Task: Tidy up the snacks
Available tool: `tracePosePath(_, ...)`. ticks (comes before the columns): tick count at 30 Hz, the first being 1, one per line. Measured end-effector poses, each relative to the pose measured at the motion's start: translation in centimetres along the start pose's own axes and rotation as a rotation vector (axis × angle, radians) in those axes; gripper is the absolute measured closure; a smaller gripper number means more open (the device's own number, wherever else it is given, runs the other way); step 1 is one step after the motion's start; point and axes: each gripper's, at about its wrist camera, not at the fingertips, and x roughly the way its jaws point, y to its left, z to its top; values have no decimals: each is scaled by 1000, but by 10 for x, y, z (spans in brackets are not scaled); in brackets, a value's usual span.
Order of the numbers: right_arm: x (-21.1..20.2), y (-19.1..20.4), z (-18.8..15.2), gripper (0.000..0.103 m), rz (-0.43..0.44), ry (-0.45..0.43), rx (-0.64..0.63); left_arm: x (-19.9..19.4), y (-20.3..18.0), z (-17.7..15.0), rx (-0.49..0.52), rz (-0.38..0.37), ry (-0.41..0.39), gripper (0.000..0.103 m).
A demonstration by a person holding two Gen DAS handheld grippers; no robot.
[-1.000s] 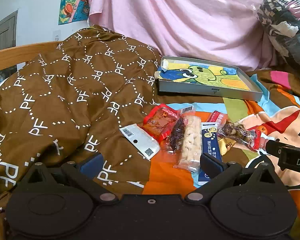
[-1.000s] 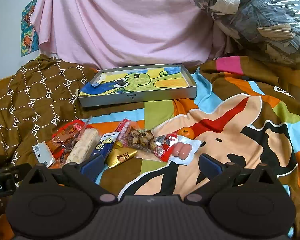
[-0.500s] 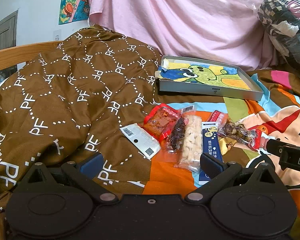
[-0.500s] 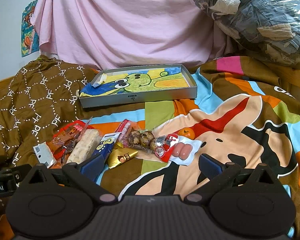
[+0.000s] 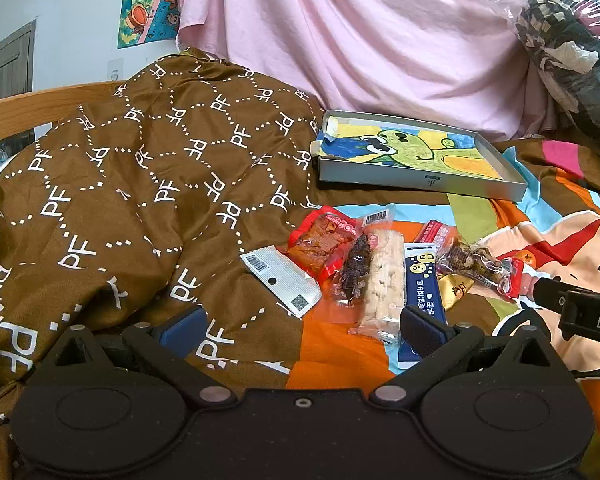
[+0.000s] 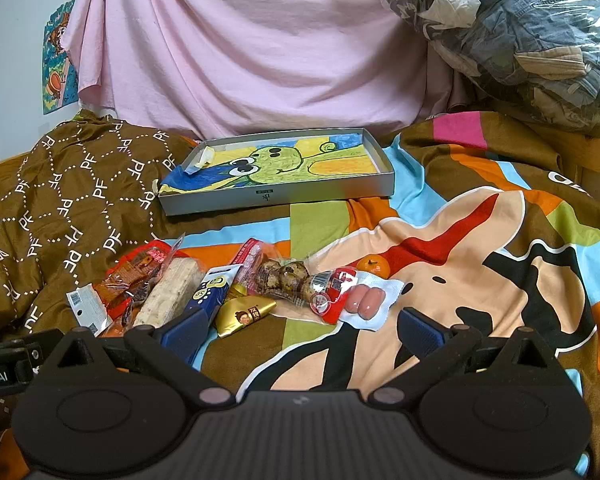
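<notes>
Several snack packets lie in a row on the bedspread: a red packet (image 5: 324,242), a pale rice bar (image 5: 382,280), a blue packet (image 5: 420,284), a gold wrapper (image 6: 244,313), a quail-egg pack (image 6: 288,278), pink sausages (image 6: 362,298) and a small orange (image 6: 374,266). Behind them sits a shallow grey box (image 6: 276,196) lined with a frog drawing. My left gripper (image 5: 302,326) is open just short of the rice bar. My right gripper (image 6: 300,330) is open near the gold wrapper and sausages. Neither holds anything.
A rumpled brown quilt (image 5: 140,184) rises at the left. Pink cloth (image 6: 240,52) hangs behind the box. A clear bag of clothes (image 6: 512,36) sits at the back right. A wooden bed rail (image 5: 40,100) runs along the left.
Both views have shifted very slightly; the snacks and the box lie as before and both grippers stay open.
</notes>
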Motion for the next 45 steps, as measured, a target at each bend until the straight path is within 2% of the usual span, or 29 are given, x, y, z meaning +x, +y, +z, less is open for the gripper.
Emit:
tracePosePath(39, 8, 9, 1, 0, 26, 50, -38, 1, -7, 3, 17, 0, 20, 1)
tracePosePath(45, 11, 4, 1, 0, 28, 67, -9, 1, -11, 7, 34, -3, 20, 1)
